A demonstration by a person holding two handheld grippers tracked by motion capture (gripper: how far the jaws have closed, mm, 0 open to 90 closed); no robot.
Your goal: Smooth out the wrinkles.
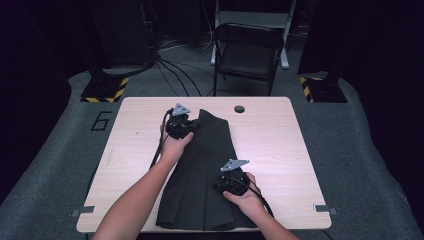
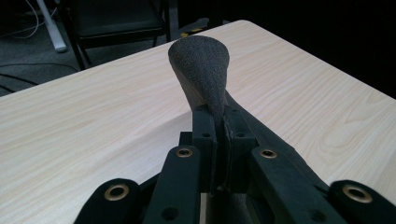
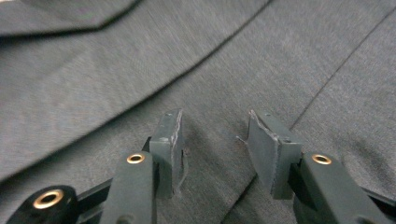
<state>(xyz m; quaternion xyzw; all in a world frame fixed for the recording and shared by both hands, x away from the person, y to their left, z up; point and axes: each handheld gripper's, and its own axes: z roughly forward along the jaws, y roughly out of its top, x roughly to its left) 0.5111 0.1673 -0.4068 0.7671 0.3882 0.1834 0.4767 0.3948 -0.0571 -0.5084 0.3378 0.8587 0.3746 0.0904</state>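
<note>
The dark grey garment point(image 1: 202, 175), folded lengthwise like trousers or a pleated skirt, lay along the middle of the bench point(image 1: 280, 145), its far end under the left gripper point(image 1: 181, 126) and its near end reaching the bench edge below the right gripper point(image 1: 231, 184).

The left gripper point(image 2: 219, 123) had its jaws pressed together on a pinch of the fabric, and a rounded tuft of cloth point(image 2: 201, 70) stood up past its tips, lifted off the wood. The right gripper point(image 3: 215, 135) hovered just over the cloth with its jaws spread apart and nothing between the pads; the fabric ran flat beneath them, a seam line passing off to one side.

The risks from here looked modest but real. The left pinch appeared to catch only a small fold near the garment's edge, so a firm pull could have slipped it free or dragged a single layer and opened the fold. With the right gripper holding nothing, any tug from the far end would have slid the whole garment across the smooth bench, and its near end, already at the edge, could have gone over. A shallow re-grip by the right gripper might also have taken the top layer alone.
</note>
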